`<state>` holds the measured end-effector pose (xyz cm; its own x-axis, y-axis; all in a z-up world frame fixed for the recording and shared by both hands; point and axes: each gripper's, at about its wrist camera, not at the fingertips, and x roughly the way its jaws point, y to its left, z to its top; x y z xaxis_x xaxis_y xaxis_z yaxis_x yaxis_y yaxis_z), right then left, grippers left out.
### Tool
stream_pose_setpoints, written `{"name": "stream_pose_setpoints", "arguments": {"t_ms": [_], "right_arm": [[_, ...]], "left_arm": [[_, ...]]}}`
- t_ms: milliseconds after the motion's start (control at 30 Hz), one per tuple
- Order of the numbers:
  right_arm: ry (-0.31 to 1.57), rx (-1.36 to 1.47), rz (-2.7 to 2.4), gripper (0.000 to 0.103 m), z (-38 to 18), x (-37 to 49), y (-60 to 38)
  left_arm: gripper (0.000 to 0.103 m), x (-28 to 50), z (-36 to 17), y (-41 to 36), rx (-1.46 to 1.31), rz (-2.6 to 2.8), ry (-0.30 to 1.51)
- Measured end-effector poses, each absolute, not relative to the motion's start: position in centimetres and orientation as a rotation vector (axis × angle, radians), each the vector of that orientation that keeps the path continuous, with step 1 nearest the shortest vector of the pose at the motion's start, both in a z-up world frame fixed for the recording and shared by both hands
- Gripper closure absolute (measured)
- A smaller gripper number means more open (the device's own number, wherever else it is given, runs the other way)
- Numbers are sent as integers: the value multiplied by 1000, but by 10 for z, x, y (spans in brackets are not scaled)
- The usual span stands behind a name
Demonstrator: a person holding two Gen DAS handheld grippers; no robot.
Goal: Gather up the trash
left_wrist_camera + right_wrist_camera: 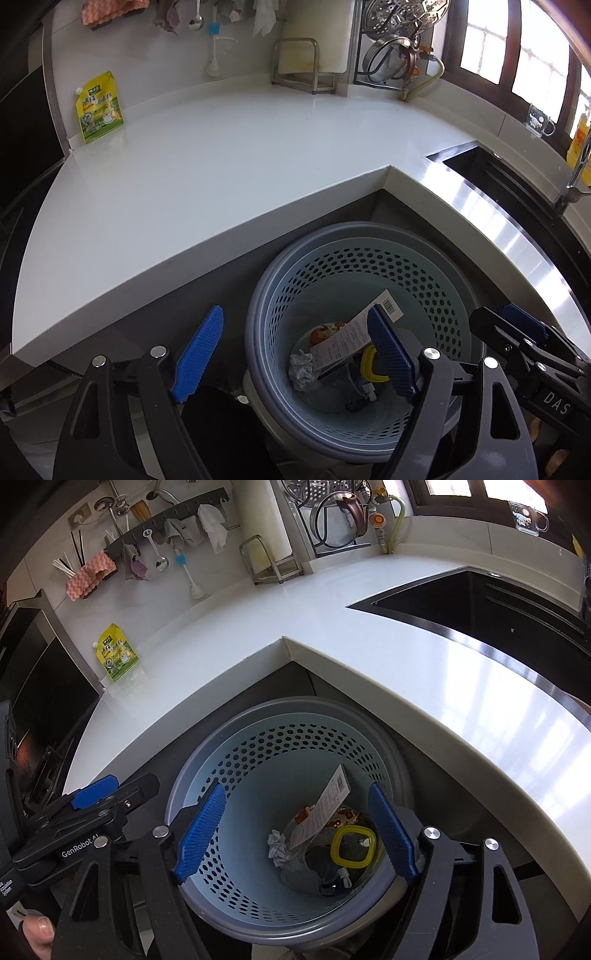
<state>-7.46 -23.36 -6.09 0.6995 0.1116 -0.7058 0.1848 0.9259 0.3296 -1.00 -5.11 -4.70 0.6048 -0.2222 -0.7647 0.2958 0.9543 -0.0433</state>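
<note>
Left claw: blue pads well apart, nothing between them, hanging over the near-left rim of the perforated wastebasket; its right pad overlaps the basket mouth in view, its left pad sits outside the rim at 9 o'clock. Right claw: pads likewise spread wide and empty, straddling the basket opening from above. No earlier view to compare. From the left wrist, the right claw shows at 3 o'clock beside the basket; from the right wrist, the left claw shows at 9 o'clock, with a thumb at the bottom-left corner. Basket is pale blue with a grey rim, standing on the floor in the inner corner of the L-shaped white worktop. Trash lies on its bottom: a crumpled paper ball at 9 o'clock of the pile, a long paper tag with barcode leaning up toward 12 o'clock, a printed orange-patterned wrapper under it, a yellow ring-shaped piece at 3 o'clock, and dark bits below that I cannot identify. On the worktop, far at 10 o'clock against the wall, a yellow-green spouted pouch stands upright. Black sink is set in the worktop at 2 o'clock. Dish rack and hanging cloths along the back wall.
</note>
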Motion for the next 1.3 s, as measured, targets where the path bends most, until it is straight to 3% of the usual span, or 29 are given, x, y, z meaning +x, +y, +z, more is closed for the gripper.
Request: {"name": "stream_pose_setpoints", "arguments": {"t_ms": [333, 1300], "right_arm": [[797, 358, -59, 27, -60, -75, -231], [785, 301, -117, 27, -55, -77, -230]], "left_arm": [[24, -9, -46, -49, 98, -289, 871], [11, -12, -36, -48, 130, -245, 818]]}}
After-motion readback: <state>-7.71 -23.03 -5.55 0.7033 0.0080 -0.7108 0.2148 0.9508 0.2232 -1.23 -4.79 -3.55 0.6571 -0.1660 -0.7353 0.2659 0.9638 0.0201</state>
